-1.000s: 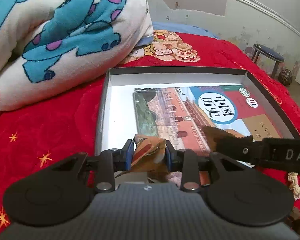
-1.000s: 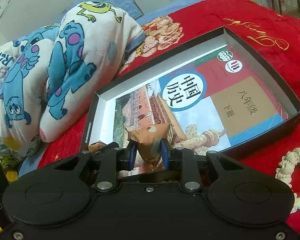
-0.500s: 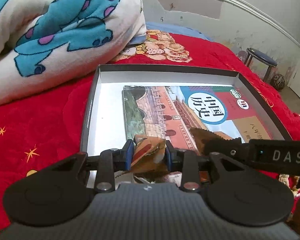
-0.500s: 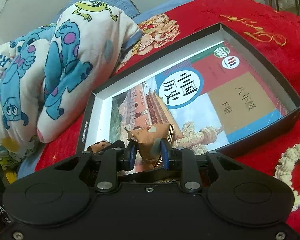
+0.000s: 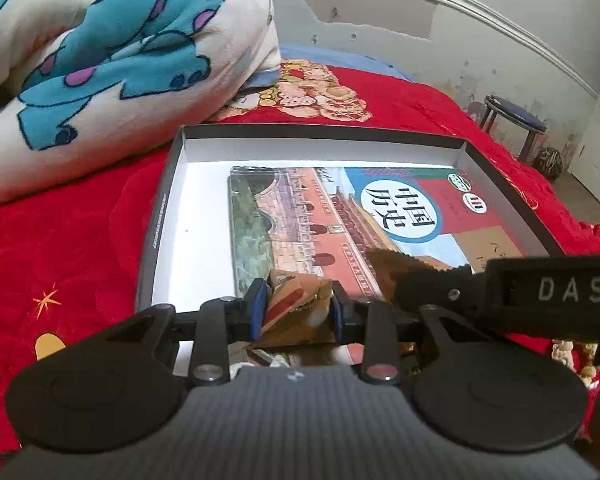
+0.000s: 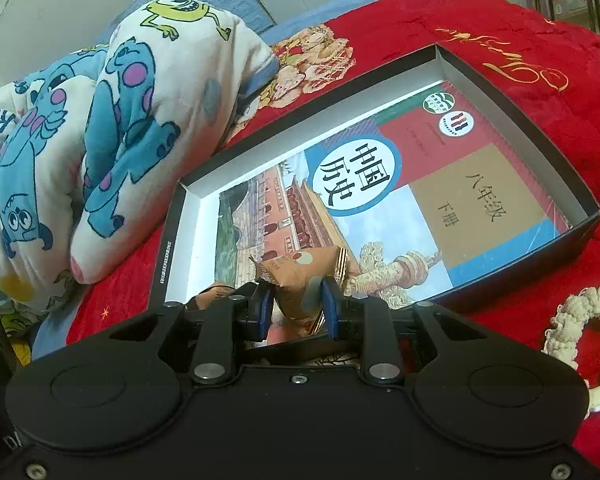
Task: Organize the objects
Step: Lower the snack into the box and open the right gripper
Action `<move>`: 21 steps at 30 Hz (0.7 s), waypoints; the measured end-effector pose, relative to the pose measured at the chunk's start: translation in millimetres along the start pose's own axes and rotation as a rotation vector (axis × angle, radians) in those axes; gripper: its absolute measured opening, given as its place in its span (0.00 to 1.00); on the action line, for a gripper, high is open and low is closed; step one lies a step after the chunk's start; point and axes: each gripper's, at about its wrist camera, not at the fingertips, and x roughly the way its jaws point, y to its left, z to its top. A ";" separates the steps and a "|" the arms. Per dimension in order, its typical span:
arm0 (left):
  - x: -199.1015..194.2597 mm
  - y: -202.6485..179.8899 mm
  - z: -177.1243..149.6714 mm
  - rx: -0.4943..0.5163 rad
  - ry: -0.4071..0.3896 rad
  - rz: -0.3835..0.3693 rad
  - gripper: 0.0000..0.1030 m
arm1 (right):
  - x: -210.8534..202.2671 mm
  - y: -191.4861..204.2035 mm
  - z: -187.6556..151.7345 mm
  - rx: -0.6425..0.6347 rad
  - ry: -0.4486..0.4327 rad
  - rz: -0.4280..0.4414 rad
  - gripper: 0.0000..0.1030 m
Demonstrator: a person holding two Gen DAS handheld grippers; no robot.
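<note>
1. Bed scene, seen from two hand-held grippers aimed down at a shallow dark box (image 5: pixel 156 216) lying on a red blanket (image 5: pixel 60 248).
2. The box has white inner walls and holds a textbook (image 6: pixel 380 200) lying flat, its cover showing a red palace building and Chinese characters in a white circle.
3. A strip of bare white box floor shows to the left of the book in the left wrist view.
4. The left gripper (image 5: pixel 296 310) is clenched on a small orange-brown snack packet (image 5: pixel 296 300), pinched between its blue pads, over the near edge of the box.
5. The right gripper (image 6: pixel 296 304) grasps a second brown packet (image 6: pixel 300 272) in the same way, above the book's near corner.
6. In the left view the right gripper's black body crosses the frame at right, so the two tools sit close together.
7. A folded cartoon quilt (image 5: pixel 100 60) with blue monsters lies beyond the box to the left.
8. A cream scrunchie-like ring (image 6: pixel 580 328) lies on the blanket to the right of the box, outside it.
9. Step in hand, as a judgement: both packets are being carried into the box and neither is set down yet.
10. The next move likely calls for lowering each packet onto the book or bare floor, keeping the tools from bumping, then opening the jaws.
</note>
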 end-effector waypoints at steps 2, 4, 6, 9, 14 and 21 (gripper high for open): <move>0.4 -0.6 -0.1 0.003 0.000 0.001 0.37 | -0.1 -1.5 0.3 0.009 0.003 0.006 0.25; 0.6 0.4 0.2 -0.003 0.001 -0.003 0.37 | -0.1 -2.2 0.6 0.015 0.005 0.008 0.25; 0.7 1.8 0.8 -0.012 0.002 -0.009 0.38 | 0.1 -2.1 0.9 0.015 0.007 0.008 0.25; 0.4 4.7 1.2 -0.037 0.001 -0.019 0.47 | 0.0 -1.7 0.7 0.014 0.007 0.008 0.25; 1.6 7.4 2.6 -0.054 0.012 -0.034 0.55 | 0.7 -2.9 1.3 0.028 0.017 0.017 0.25; -0.8 10.4 6.7 -0.089 0.023 -0.052 0.72 | -1.3 -12.7 6.3 0.091 0.041 0.065 0.28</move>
